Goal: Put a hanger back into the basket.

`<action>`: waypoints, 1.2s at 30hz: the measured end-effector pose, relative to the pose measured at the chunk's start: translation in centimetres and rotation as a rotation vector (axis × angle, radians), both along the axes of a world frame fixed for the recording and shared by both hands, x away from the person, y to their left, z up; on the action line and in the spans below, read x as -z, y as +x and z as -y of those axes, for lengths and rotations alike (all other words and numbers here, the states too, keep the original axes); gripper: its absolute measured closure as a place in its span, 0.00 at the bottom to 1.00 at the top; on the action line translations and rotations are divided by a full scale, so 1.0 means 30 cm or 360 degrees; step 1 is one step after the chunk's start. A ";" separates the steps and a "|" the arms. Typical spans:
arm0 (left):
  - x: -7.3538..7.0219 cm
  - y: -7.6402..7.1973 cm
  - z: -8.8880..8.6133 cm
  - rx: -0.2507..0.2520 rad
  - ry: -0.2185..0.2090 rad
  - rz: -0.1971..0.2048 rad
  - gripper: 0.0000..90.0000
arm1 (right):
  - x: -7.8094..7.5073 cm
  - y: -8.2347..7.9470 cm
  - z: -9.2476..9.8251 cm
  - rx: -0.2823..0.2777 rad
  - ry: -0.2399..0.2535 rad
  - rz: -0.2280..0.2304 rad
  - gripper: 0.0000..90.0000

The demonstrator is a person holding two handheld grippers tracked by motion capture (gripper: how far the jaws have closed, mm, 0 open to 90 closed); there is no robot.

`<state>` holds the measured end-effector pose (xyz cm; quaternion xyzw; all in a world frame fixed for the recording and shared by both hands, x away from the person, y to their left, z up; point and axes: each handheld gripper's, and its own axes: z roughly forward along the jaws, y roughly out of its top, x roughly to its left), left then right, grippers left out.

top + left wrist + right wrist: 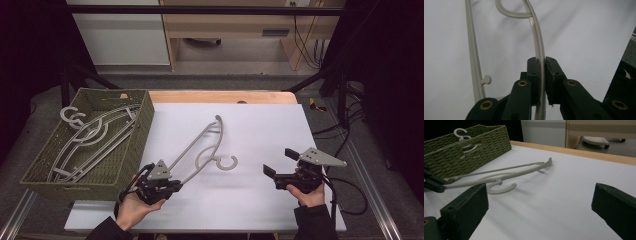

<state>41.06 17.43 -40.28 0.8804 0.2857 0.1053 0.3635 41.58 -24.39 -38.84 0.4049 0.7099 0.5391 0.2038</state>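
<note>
Already the left hand-held gripper (172, 186) clamps one end of the hanger (202, 147), whose length runs away up-right; the basket (127, 165) sits just left. The right hand-held gripper (277, 162) gapes empty.

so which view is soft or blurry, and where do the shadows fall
Left gripper view: the hanger is sharp where the left gripper clamps it, with soft shadows on the white table. Right gripper view: the near jaws are blurred, and the hook casts a faint shadow. High view: evenly lit, dark at the edges.
</note>
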 end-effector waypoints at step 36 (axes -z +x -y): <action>-0.308 0.002 -0.180 -0.0049 -0.0220 0.0301 0.91 | -0.002 -0.001 0.010 0.0014 0.0009 0.0002 0.01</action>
